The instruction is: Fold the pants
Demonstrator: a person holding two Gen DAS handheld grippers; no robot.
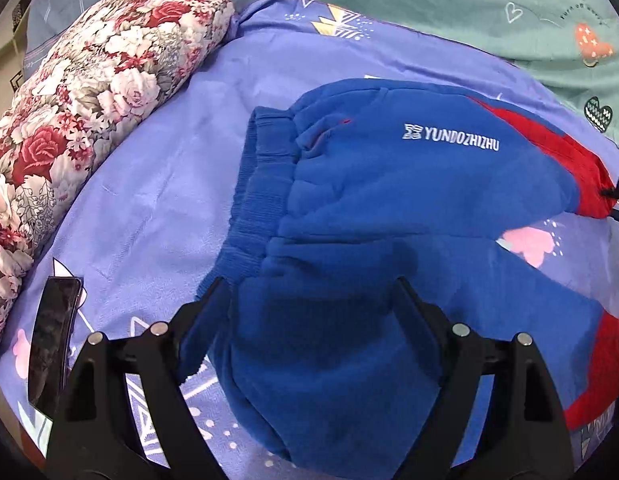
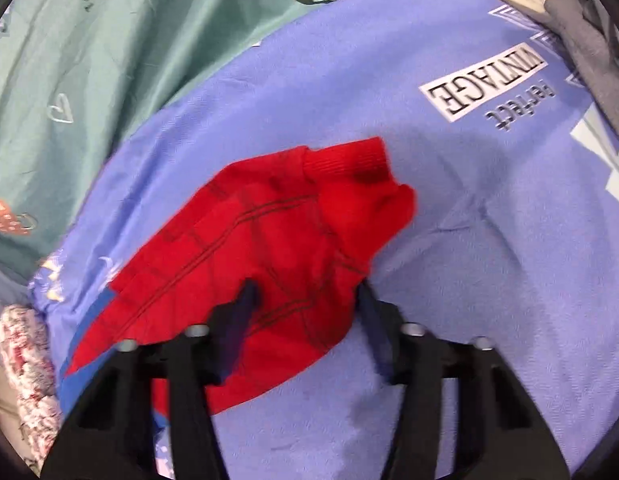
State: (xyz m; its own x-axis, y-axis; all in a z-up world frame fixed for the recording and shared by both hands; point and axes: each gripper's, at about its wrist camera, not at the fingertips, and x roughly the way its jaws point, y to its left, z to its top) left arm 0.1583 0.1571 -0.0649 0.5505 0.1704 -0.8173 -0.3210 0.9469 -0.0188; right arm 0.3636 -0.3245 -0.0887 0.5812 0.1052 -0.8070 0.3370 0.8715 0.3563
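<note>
With the pants (image 1: 389, 184) lying flat on the bed ahead of both tools, set the spread, empty left tool (image 1: 309, 292) at the waistband and the right tool (image 2: 305, 292), jaws apart in the blurred view, over the red leg end before gripping.

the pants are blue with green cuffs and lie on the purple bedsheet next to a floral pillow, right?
Not quite: the cuffs are red, not green. The right wrist view shows the ribbed red cuff at the leg end. The rest stands: the pants are blue and lie on the purple bedsheet next to the floral pillow, as the left wrist view shows.
</note>
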